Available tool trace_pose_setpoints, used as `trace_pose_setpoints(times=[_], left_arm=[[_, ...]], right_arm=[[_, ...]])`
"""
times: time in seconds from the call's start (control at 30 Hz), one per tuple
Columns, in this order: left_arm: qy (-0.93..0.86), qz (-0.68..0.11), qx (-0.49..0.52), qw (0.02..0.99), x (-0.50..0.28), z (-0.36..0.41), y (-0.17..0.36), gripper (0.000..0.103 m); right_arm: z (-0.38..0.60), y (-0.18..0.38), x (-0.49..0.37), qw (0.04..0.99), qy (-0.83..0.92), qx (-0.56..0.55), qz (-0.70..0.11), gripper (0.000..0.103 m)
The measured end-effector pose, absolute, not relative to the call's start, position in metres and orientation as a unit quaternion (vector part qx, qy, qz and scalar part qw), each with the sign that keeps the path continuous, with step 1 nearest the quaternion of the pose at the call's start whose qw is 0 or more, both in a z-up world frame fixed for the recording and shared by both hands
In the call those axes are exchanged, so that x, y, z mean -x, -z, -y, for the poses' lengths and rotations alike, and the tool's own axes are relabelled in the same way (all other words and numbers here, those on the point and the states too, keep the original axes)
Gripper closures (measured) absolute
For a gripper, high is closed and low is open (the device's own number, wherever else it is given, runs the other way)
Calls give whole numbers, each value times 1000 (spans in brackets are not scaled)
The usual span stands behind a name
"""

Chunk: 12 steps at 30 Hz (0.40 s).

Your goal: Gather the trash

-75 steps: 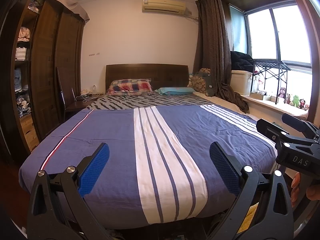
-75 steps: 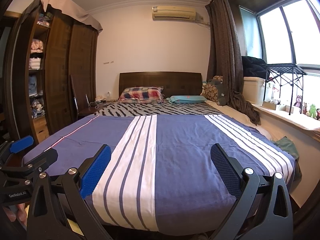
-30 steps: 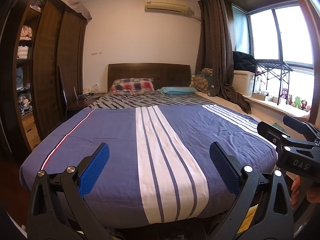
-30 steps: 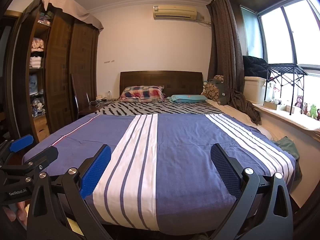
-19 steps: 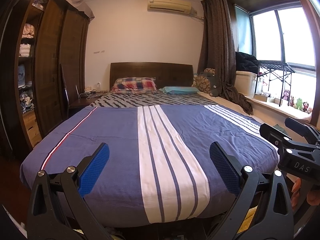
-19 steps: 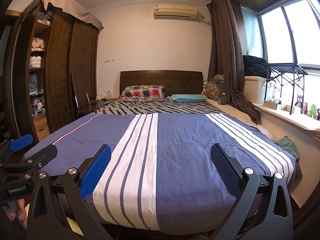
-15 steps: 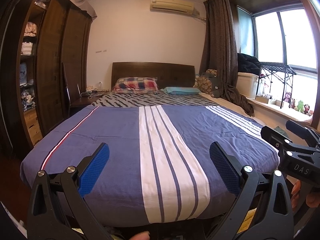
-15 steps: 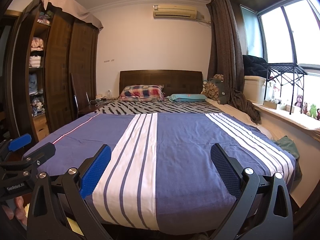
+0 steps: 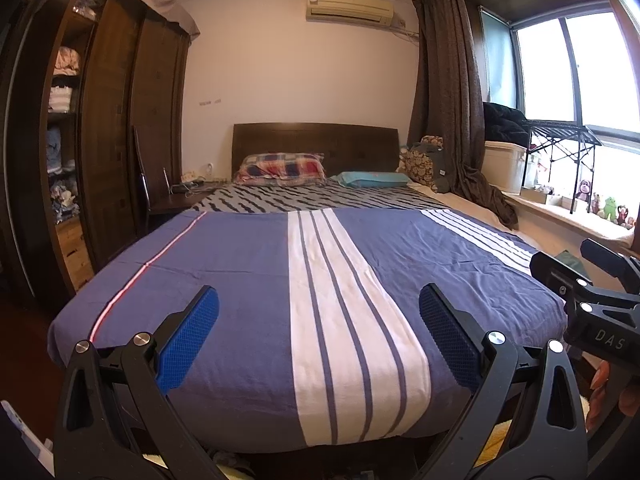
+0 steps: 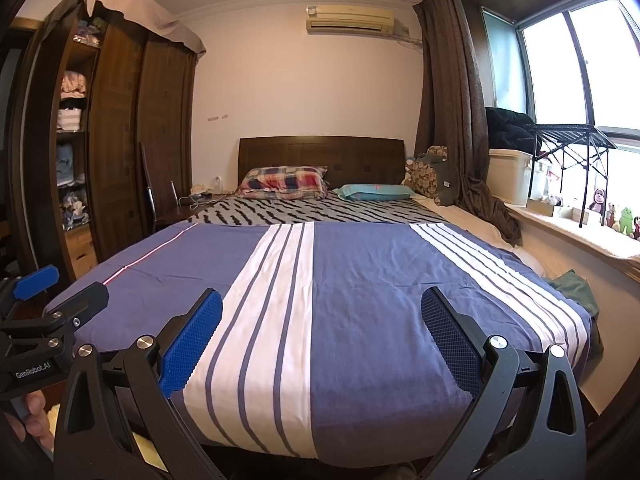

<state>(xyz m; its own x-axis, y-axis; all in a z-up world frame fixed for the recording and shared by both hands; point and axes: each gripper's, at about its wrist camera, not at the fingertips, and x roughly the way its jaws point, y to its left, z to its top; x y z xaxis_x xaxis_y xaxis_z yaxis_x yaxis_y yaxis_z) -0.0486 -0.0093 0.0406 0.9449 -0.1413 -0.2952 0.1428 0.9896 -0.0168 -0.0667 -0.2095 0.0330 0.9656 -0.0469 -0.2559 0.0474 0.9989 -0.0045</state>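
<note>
No trash shows in either view. My left gripper (image 9: pixel 318 320) is open and empty, held at the foot of the bed (image 9: pixel 248 272), which has a blue cover with white stripes. My right gripper (image 10: pixel 322 322) is open and empty, also at the foot of the bed (image 10: pixel 360 280). The right gripper shows at the right edge of the left wrist view (image 9: pixel 592 292), and the left gripper at the left edge of the right wrist view (image 10: pixel 44 300).
A dark wardrobe (image 9: pixel 104 140) with open shelves stands on the left. A nightstand (image 9: pixel 176 200) with cables sits by the headboard. Pillows (image 9: pixel 280 168) lie at the bed's head. A window sill (image 10: pixel 580 232) with toys and a rack runs along the right. A green cloth (image 10: pixel 576 284) lies beside the bed.
The left wrist view has drifted slightly left, so the room sits a little further right in frame. The right view has barely changed. Both grippers stay open.
</note>
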Motion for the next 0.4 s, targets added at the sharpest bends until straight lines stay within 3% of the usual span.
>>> trace_pose_setpoints(times=[0.4], left_arm=[[78, -159, 4, 984, 40, 7, -42, 8]], right_arm=[[216, -30, 58, 990, 28, -3, -135, 3]])
